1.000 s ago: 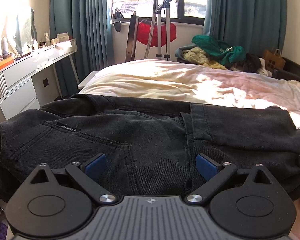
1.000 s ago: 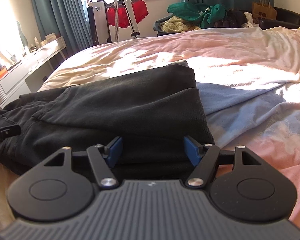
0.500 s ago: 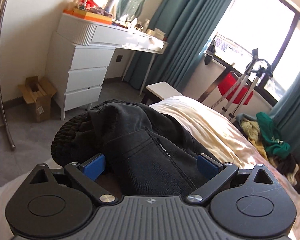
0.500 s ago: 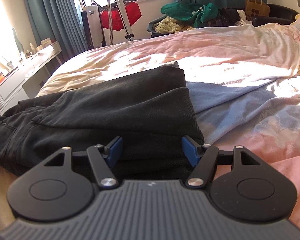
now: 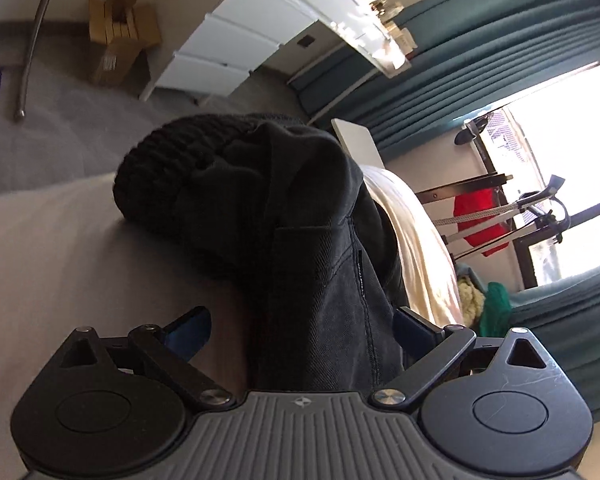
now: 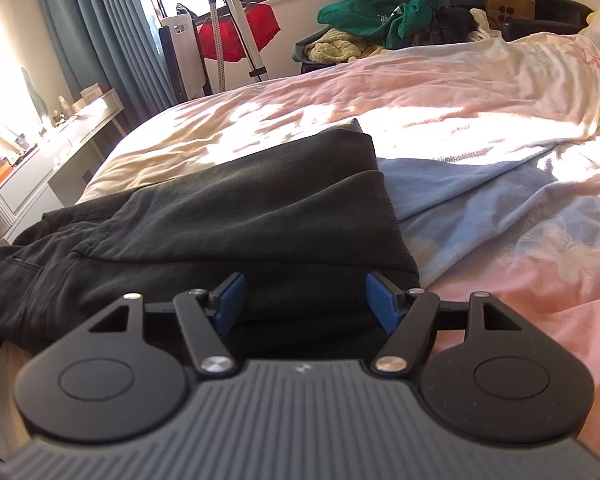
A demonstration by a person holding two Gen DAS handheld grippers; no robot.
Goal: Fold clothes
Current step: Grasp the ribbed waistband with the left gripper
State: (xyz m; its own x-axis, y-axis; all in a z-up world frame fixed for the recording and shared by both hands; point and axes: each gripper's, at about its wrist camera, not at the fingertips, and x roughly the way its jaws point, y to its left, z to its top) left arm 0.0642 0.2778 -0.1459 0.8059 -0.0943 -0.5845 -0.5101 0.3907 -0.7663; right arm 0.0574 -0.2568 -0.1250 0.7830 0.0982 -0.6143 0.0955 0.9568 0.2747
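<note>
Running down the black denim trousers (image 5: 324, 280), a small dark label (image 5: 360, 276) carries pale lettering too blurred to read, and the garment lies folded across the near edge of the pink-and-cream bed (image 6: 480, 92), its waist end bunched against what seems to be a black knitted piece (image 5: 160, 160). Left gripper (image 5: 300, 328) is rolled sideways, jaws released astride the denim; right gripper (image 6: 304, 300) jaws also stand released over the folded leg end. Beyond stand a white drawer unit (image 5: 228, 52), teal curtains (image 6: 96, 44) and a brown cardboard box (image 5: 118, 36).
</note>
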